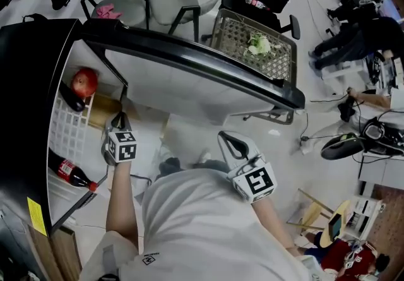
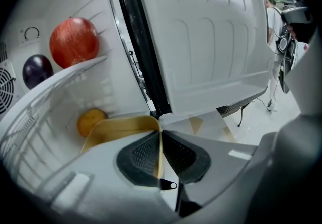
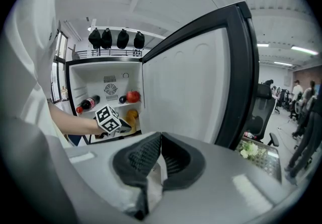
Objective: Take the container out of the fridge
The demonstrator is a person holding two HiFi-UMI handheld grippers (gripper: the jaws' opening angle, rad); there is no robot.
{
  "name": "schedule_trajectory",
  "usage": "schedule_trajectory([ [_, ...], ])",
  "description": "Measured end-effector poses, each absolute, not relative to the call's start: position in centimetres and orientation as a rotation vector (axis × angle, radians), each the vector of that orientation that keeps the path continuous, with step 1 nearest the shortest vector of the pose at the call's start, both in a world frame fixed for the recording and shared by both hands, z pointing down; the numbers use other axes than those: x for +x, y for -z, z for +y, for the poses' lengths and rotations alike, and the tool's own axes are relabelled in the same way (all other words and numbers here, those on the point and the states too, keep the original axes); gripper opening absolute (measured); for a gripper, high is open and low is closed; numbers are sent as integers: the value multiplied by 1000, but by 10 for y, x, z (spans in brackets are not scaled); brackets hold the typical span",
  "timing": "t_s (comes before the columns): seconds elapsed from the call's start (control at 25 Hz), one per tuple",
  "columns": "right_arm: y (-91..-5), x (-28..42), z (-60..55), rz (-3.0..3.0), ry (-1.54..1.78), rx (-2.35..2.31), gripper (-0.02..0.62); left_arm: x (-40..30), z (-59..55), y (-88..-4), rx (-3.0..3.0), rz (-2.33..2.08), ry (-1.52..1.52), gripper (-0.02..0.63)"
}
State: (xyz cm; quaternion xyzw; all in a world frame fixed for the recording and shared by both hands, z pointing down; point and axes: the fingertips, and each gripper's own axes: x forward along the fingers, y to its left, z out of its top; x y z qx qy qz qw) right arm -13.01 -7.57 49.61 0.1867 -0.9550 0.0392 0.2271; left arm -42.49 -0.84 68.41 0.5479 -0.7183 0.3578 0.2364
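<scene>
A shallow tan container (image 2: pixel 118 128) stands on the lower fridge shelf, with an orange fruit (image 2: pixel 89 120) just beyond its far wall. My left gripper (image 2: pixel 161 153) is shut on the container's near right wall, which stands edge-on between the black pads. In the head view the left gripper (image 1: pixel 115 122) reaches into the open fridge and touches the container (image 1: pixel 101 111). My right gripper (image 1: pixel 231 142) hangs outside the fridge, in front of the person's chest. Its jaws (image 3: pixel 160 155) are shut with nothing between them.
A red apple (image 2: pixel 74 42) and a dark round fruit (image 2: pixel 36 70) rest on the white wire shelf (image 2: pixel 60 74) above. A cola bottle (image 1: pixel 70 173) lies lower in the fridge. The open fridge door (image 1: pixel 208 68) spans to the right. Chairs and a mesh basket (image 1: pixel 255 43) stand behind it.
</scene>
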Motion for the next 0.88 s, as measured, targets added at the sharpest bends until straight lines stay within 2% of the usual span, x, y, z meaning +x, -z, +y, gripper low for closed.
schedule_trajectory([
  [0.48,-494,-98,-85,-2662,-120,468,3,-370,-9,-658,1553,-1951,-962,26],
  [0.88,-490,-68,-93,-2708,-142,451,3,-303,-19,-626,1667,-1894,-814,26],
])
